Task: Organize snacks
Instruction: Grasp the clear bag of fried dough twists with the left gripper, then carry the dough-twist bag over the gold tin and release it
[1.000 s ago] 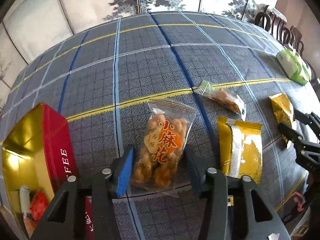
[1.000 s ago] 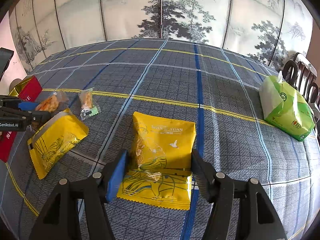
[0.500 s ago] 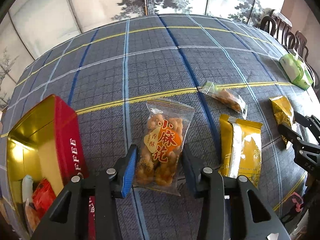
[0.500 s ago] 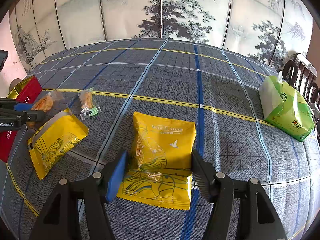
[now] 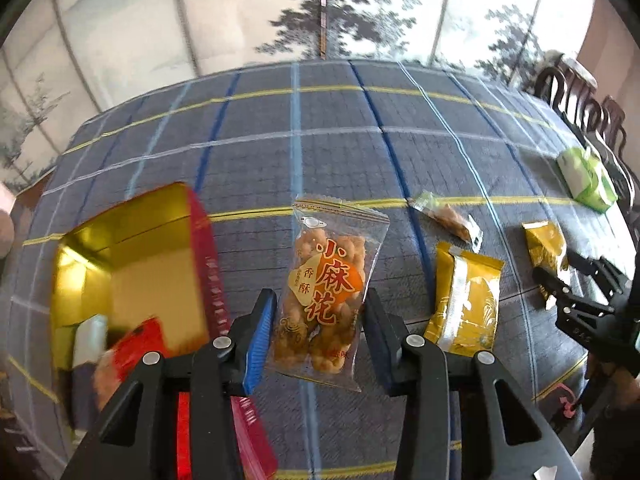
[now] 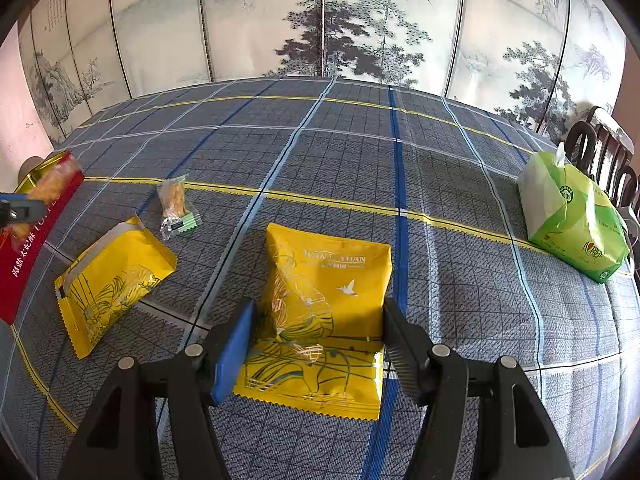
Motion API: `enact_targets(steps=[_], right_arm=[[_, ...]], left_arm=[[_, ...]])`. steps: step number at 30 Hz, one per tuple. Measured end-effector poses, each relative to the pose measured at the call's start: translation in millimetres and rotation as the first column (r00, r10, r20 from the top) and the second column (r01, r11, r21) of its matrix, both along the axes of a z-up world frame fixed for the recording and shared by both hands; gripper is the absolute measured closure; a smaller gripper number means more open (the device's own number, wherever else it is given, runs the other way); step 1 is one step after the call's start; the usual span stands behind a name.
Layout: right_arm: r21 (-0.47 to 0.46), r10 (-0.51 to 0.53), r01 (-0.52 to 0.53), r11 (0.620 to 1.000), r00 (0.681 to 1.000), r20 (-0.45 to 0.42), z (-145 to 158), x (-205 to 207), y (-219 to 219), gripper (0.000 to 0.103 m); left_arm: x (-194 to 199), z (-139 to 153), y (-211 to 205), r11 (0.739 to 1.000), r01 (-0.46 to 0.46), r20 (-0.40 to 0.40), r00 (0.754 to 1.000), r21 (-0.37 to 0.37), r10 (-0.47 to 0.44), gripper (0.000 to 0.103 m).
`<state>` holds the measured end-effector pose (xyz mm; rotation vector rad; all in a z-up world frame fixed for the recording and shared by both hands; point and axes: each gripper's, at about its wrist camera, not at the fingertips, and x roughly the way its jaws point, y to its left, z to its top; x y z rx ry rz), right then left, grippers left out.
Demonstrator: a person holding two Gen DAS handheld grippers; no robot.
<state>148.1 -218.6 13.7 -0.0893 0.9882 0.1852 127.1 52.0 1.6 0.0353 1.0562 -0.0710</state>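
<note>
Painted screens with trees stand behind the surface [image 6: 352, 152], which wears a blue checked cloth with yellow lines. I hold a clear bag of twisted fried snacks [image 5: 326, 292] in my left gripper [image 5: 318, 336]. Its fingers have just been closing, and they now squeeze the bag from both sides near its lower half. The bag looks lifted off the cloth and hangs next to the open red tin with gold inside [image 5: 132, 264], where a few packets already lie. I think this bag is light and crinkly, and the snacks inside can crack, so a soft squeeze on the sides is best. My right gripper [image 6: 316, 352] hangs over a yellow snack bag [image 6: 324, 312] that lies flat on the cloth. Its fingers stand apart on both sides of that bag, and I do not see them pressing it. That bag looks puffy and smooth, so it may slip; I would pinch it across the middle. A second yellow bag [image 6: 112, 272] and a small clear packet [image 6: 176, 208] wait nearby, and a green tissue pack [image 6: 572, 224] sits far off to the right.
</note>
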Motion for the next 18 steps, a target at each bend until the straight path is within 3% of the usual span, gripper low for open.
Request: enact_targets(steps=[9, 18], right_arm=[[-0.001, -0.001, 0.001, 1.0, 1.0, 0.0, 0, 0, 0, 0.038], [-0.001, -0.001, 0.001, 1.0, 1.0, 0.0, 0, 0, 0, 0.038]], left_arm=[[-26, 35, 64, 0.99, -0.144, 0.054, 0.988, -0.002, 0.144, 0.064], [-48, 27, 138, 0.953, -0.303, 0.028, 0.953, 0.019, 0.302, 0.064]])
